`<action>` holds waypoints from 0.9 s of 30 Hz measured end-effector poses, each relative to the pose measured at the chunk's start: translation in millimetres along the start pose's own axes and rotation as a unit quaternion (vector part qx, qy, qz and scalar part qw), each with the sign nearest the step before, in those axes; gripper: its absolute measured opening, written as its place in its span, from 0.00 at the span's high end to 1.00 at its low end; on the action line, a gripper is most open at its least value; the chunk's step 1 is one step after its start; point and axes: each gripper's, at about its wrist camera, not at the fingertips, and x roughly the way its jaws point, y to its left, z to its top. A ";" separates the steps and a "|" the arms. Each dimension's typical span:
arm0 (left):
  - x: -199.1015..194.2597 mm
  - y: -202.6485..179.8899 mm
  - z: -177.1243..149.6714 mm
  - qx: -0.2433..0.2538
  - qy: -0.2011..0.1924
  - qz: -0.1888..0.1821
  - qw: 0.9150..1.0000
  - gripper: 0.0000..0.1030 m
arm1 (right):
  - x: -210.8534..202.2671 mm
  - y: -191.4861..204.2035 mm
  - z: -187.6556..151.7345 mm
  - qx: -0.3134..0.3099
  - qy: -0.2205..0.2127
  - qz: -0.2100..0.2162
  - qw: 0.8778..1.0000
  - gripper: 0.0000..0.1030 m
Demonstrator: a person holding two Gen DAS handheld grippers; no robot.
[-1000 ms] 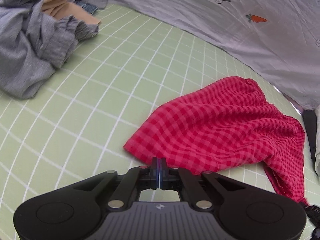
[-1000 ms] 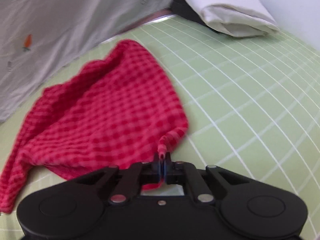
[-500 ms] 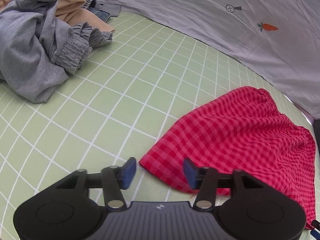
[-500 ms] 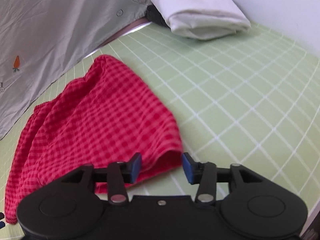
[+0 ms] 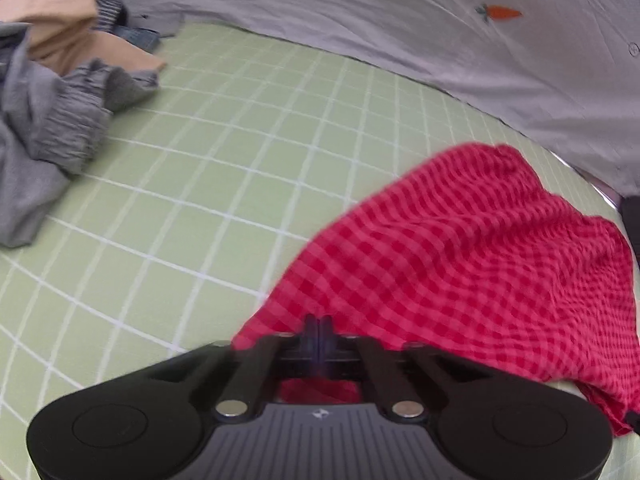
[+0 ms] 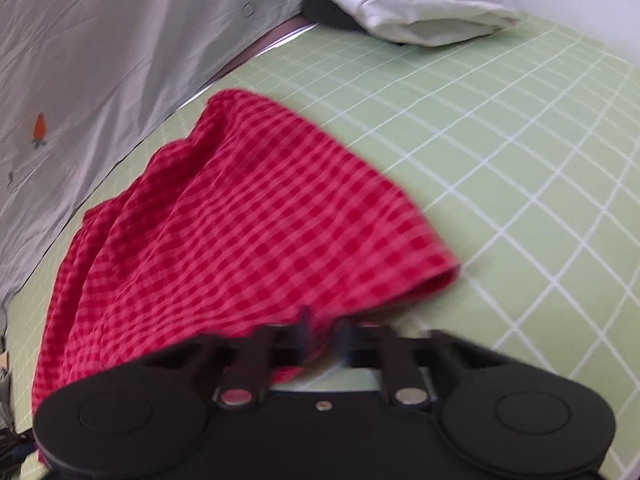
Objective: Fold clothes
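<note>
Underneath everything lies a pale green mat [image 5: 248, 168] ruled with a white grid, filling most of both views; whether a worktop or a bed carries it cannot be told. Along its far edge hangs a grey sheet [image 5: 400, 28], creased and printed with small figures, among them an orange carrot [image 5: 502, 12].

Next in size is the red checked cloth [image 5: 472, 264], which lies on the mat near the grey sheet. It spreads from a gathered far edge close to the sheet down to a near hem right at the two tools. In the right wrist view the same cloth [image 6: 240, 224] rises in soft ridges and its right corner curls over on itself.

At the far left of the left wrist view sits a heap of unfolded clothes [image 5: 44, 120], well apart from the red cloth: a grey garment in front, a tan one behind it, a bit of blue denim beside that. At the far end of the mat in the right wrist view rests a folded white bundle [image 6: 416, 4] on something dark.

The left tongs [image 5: 319, 330] are pressed together on the near hem of the cloth. The right tongs [image 6: 322, 330] are blurred; red fabric shows in a narrow gap between them, and whether they grip it cannot be told.
</note>
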 end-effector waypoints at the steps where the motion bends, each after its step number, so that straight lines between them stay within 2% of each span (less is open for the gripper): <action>1: -2.8 -1.2 1.5 0.000 -0.003 -0.001 1.000 1.00 | -3.2 1.9 2.2 -0.006 -0.003 0.006 1.000 0.97; 3: -26.1 0.5 11.5 -0.018 -0.019 -0.017 1.000 1.00 | -15.8 6.0 9.6 -0.017 -0.010 0.021 1.000 0.98; 6: -88.9 13.7 32.6 -0.077 -0.068 -0.095 0.990 1.00 | -65.7 4.6 32.7 -0.001 -0.050 0.086 0.995 0.98; 7: -106.7 17.4 36.8 -0.084 -0.086 -0.106 0.987 1.00 | -83.9 0.2 41.1 0.011 -0.066 0.107 0.992 0.98; 9: -126.8 21.8 39.0 -0.082 -0.111 -0.094 0.986 1.00 | -105.3 -10.7 51.1 0.029 -0.090 0.122 0.988 0.98; 10: -124.5 23.5 35.8 -0.074 -0.110 -0.077 0.988 1.00 | -115.9 -16.2 56.1 0.038 -0.101 0.129 0.986 0.98; 11: -114.6 25.5 29.4 -0.068 -0.097 -0.058 0.991 1.00 | -117.3 -19.7 56.9 0.034 -0.101 0.119 0.987 0.98; 13: -89.6 29.0 12.1 -0.059 -0.058 -0.015 0.996 1.00 | -94.4 -21.2 46.5 -0.011 -0.066 0.049 0.997 0.98; 15: -72.7 31.5 -5.7 -0.039 -0.025 0.013 0.999 1.00 | -72.5 -22.8 34.3 -0.053 -0.031 -0.014 0.998 0.98; 16: -68.6 34.2 -14.1 -0.041 -0.014 0.020 0.999 1.00 | -64.9 -24.5 25.3 -0.062 -0.015 -0.030 0.998 0.98; 19: -63.6 42.8 -30.2 -0.055 0.009 0.027 0.998 1.00 | -52.6 -36.6 5.4 -0.034 0.025 -0.042 0.998 0.93; 21: -63.5 42.8 -35.4 -0.055 0.016 0.027 0.998 0.94 | -50.2 -40.8 -3.4 -0.028 0.035 -0.062 0.997 0.67; 23: -65.0 37.5 -39.1 -0.046 0.016 0.029 0.998 0.79 | -51.6 -41.1 -7.3 -0.034 0.031 -0.078 0.996 0.60; 25: -65.9 29.6 -39.6 -0.033 0.016 0.032 0.999 0.70 | -54.9 -42.1 -5.7 -0.037 0.021 -0.082 0.996 0.55; 27: -64.3 23.8 -41.5 -0.022 0.021 0.033 0.999 0.60 | -55.2 -45.3 -3.8 -0.033 0.017 -0.084 0.996 0.43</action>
